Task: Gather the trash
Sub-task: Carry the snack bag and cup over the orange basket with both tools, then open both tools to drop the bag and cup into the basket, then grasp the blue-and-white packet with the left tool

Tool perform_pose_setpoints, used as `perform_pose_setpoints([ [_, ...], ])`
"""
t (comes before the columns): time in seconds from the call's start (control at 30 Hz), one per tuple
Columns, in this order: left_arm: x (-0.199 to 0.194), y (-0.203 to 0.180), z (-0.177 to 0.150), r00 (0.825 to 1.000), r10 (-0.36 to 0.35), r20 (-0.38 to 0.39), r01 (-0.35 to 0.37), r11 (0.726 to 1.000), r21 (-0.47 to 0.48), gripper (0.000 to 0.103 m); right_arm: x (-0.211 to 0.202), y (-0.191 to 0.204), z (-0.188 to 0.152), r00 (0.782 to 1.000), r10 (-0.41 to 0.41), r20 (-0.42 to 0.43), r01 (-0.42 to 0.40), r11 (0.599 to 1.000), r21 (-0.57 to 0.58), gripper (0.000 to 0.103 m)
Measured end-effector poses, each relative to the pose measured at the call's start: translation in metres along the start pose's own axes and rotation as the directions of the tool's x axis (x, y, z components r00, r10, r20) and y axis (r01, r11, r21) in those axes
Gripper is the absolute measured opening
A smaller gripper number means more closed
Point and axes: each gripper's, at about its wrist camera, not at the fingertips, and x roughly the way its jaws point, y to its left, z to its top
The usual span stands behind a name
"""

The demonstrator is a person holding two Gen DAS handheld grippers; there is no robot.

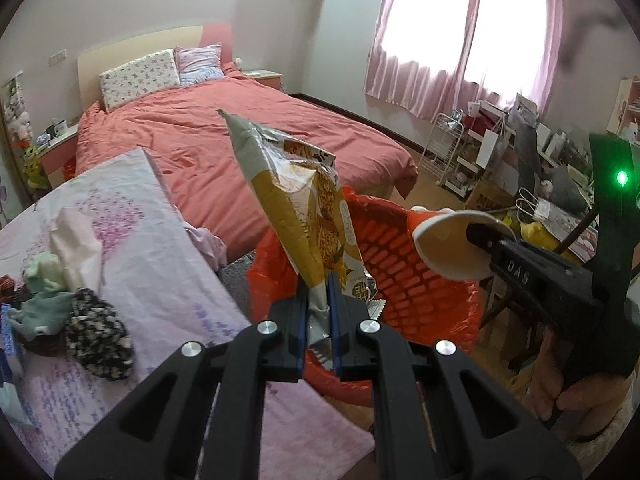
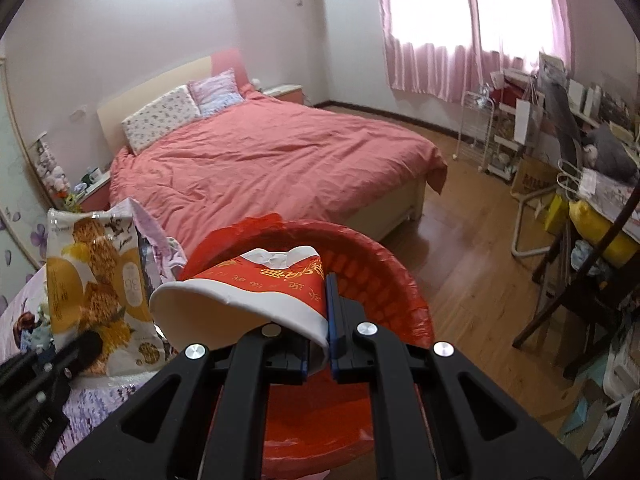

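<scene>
My left gripper point(image 1: 319, 304) is shut on the bottom of a yellow and silver snack bag point(image 1: 296, 200), held upright over the near rim of a red plastic basket point(image 1: 416, 288) lined with a red bag. My right gripper point(image 2: 319, 312) is shut on the rim of a red and white paper cup point(image 2: 248, 292), tipped sideways above the same basket point(image 2: 384, 272). The cup point(image 1: 448, 240) and right gripper point(image 1: 486, 246) show at the right in the left wrist view. The snack bag point(image 2: 100, 292) shows at the left in the right wrist view.
A table with a pink floral cloth point(image 1: 132, 240) stands left of the basket, holding crumpled tissues and small cloth items point(image 1: 84, 320). A bed with a red cover point(image 2: 280, 160) lies behind. A cluttered desk and chair point(image 2: 592, 216) stand at the right on wooden floor point(image 2: 472, 248).
</scene>
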Motion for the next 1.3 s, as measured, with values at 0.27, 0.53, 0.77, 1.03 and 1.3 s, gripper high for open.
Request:
perform_pose_setpoints([
  [0.27,0.020,-0.003,-0.001,0.999,0.003,-0.034,-0.003,1.000,-0.003,0.026,0.007,-0.006,0.003,0.999,0.009,-0.044,-0.010,1.000,-0.012,0.049],
  [0.53,0.014,0.014,-0.004,0.999,0.037,-0.029,-0.038,0.999,-0.032,0.031,0.006,-0.008,0.006,0.999,0.017,-0.043,-0.018,1.000,-0.015,0.049],
  [0.77,-0.012,0.041,-0.007,0.995,0.103,0.005,-0.103,0.992,-0.071,0.038,-0.007,0.009,0.004,0.999,0.028,-0.021,-0.029,0.998,-0.050,0.049],
  [1.03,-0.068,0.112,-0.030,0.967,0.250,0.054,-0.238,0.957,-0.163,0.051,-0.022,0.048,-0.005,0.998,0.065,0.021,-0.062,0.992,-0.114,0.049],
  [1.3,-0.121,0.203,-0.075,0.905,0.424,0.036,-0.397,0.871,-0.291,0.058,-0.032,0.107,-0.032,0.983,0.179,0.047,-0.166,0.965,-0.201,0.050],
])
